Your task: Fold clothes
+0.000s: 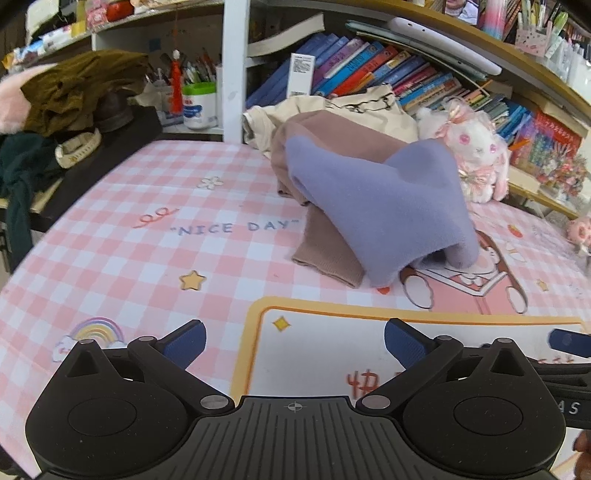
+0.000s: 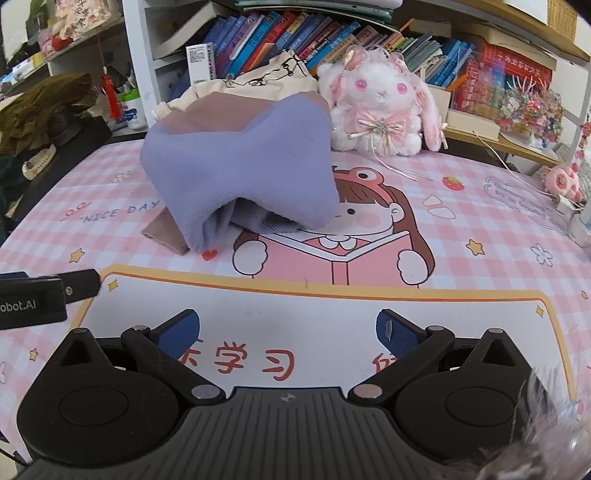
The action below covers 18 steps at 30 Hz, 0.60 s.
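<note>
A lavender and dusty-pink garment (image 1: 373,199) (image 2: 240,158) lies in a bunched, partly folded heap on the pink checked table mat (image 1: 147,236) (image 2: 480,221). Its brown-pink ribbed hem (image 1: 325,258) sticks out at the near left. A cream garment (image 1: 332,110) (image 2: 258,81) lies behind it against the books. My left gripper (image 1: 293,341) is open, low over the mat, well short of the heap. My right gripper (image 2: 288,332) is also open with nothing between its fingers. The left gripper's tip (image 2: 79,282) shows at the right wrist view's left edge.
A white plush rabbit (image 1: 476,155) (image 2: 380,107) sits right of the heap. Bookshelves (image 2: 332,33) line the back. Olive and dark clothes (image 1: 74,88) and a watch (image 1: 77,147) are piled at the left. A pink toy (image 2: 561,181) and cable lie far right.
</note>
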Each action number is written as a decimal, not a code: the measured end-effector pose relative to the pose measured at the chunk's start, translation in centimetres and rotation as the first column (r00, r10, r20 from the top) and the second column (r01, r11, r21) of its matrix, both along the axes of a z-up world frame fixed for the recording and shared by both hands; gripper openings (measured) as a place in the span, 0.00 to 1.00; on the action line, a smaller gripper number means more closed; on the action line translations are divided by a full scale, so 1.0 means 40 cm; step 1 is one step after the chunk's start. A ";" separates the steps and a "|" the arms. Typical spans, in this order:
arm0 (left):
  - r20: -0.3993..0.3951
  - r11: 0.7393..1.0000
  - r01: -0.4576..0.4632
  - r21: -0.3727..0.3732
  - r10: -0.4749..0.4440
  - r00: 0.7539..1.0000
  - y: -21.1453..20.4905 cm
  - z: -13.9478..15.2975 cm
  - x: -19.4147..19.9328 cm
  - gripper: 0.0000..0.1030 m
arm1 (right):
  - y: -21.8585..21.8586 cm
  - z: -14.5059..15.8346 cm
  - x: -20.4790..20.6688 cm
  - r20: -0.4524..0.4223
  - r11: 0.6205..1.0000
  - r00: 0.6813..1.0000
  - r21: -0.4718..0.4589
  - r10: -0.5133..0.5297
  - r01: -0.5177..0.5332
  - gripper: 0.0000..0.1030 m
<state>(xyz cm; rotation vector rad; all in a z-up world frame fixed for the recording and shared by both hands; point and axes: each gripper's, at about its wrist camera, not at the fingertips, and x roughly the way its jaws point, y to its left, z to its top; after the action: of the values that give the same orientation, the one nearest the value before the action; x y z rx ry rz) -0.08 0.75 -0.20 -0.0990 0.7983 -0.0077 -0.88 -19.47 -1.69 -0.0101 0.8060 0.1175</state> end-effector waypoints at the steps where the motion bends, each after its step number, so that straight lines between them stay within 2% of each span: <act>1: -0.003 1.000 0.000 0.007 0.000 1.000 -0.003 -0.001 0.001 1.00 | -0.002 0.000 0.001 0.001 1.000 1.000 0.000 -0.001 0.001 1.00; 7: -0.019 0.999 -0.014 0.049 0.015 1.000 -0.016 -0.005 0.009 1.00 | -0.011 0.000 0.008 0.005 1.000 1.000 -0.002 -0.004 0.004 1.00; 13: -0.006 0.999 -0.013 0.040 0.013 1.000 -0.022 -0.004 0.005 1.00 | -0.024 0.000 0.014 0.009 1.000 1.000 0.016 0.003 -0.003 1.00; 18: 0.003 1.000 -0.010 0.013 0.010 1.000 -0.030 -0.002 0.003 1.00 | -0.027 0.004 0.015 0.017 0.996 0.997 0.052 0.071 -0.072 1.00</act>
<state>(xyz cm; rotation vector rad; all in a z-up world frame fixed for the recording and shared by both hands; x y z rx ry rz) 0.06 -0.44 -0.28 -0.0907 0.7945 0.0066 -0.28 -20.57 -1.53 0.0099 0.7869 0.2056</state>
